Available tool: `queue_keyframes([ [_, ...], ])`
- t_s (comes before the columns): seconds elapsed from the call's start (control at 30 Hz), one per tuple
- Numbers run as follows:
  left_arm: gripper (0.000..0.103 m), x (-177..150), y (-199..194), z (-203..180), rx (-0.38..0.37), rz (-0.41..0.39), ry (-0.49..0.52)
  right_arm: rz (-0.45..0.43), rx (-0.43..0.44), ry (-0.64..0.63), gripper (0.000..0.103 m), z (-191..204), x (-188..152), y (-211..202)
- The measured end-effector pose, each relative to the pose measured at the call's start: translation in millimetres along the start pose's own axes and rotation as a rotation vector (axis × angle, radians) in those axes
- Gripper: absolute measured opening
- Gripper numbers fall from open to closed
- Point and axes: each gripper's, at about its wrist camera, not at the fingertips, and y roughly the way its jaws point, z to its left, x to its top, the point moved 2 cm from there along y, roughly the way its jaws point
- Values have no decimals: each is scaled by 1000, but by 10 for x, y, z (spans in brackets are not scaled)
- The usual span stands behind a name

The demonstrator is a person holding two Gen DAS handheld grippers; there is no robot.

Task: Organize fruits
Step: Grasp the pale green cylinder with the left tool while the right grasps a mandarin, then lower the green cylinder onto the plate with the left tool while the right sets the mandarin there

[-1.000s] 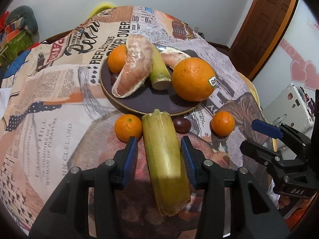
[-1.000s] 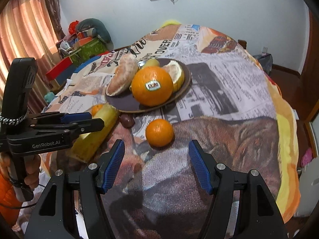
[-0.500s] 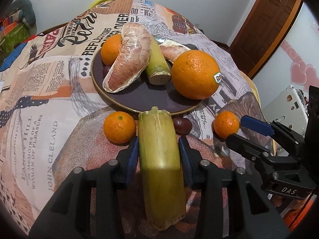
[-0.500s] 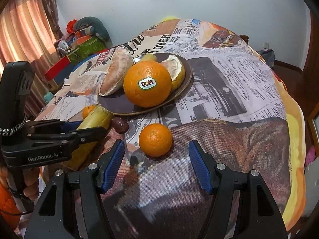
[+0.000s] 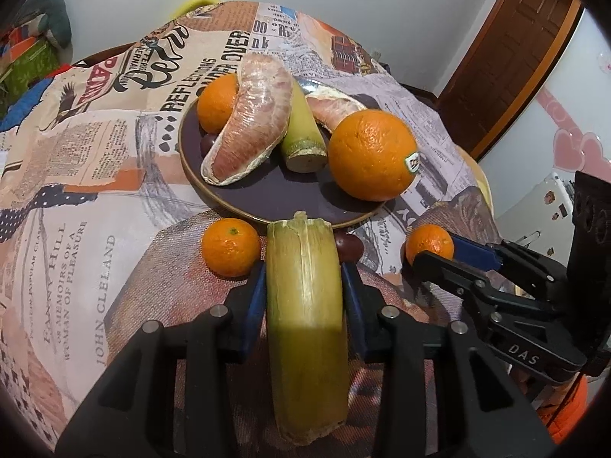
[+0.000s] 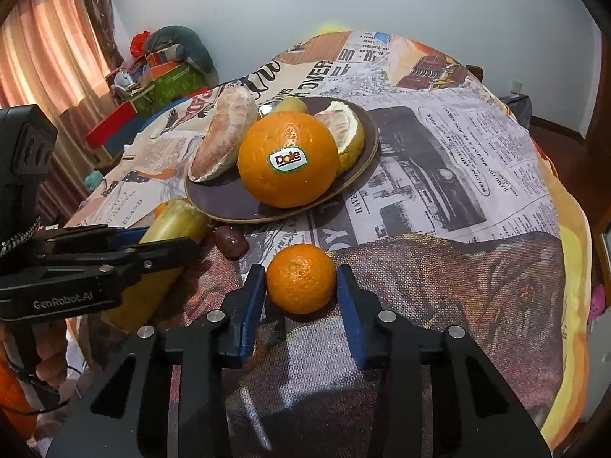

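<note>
We've got the left gripper [image 5: 303,286] pinching a fibrous yellow-green cane piece [image 5: 305,305], right gripper [image 6: 301,286] closing on a dimpled round mandarin [image 6: 301,278] near the dark plate [image 6: 236,202].

The surface [image 5: 76,175] wore a newspaper-print cloth in cream, orange and brown, and at mid-frame sat a dark purple plate [image 5: 267,198] with a gold rim. Each tool [image 5: 303,290] was black with blue pads [image 6: 250,305]. The large orange [image 6: 288,158] carried a red, white and green sticker.
</note>
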Motion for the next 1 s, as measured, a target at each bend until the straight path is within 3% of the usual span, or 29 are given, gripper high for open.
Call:
queue_keyframes([
  [0.6, 38, 202, -666, -131, 2, -156, 49, -114, -24, -4, 35, 13, 216, -387],
  [1.0, 38, 563, -646, -153, 29, -206, 79, -170, -19, -5, 35, -39, 430, -453],
])
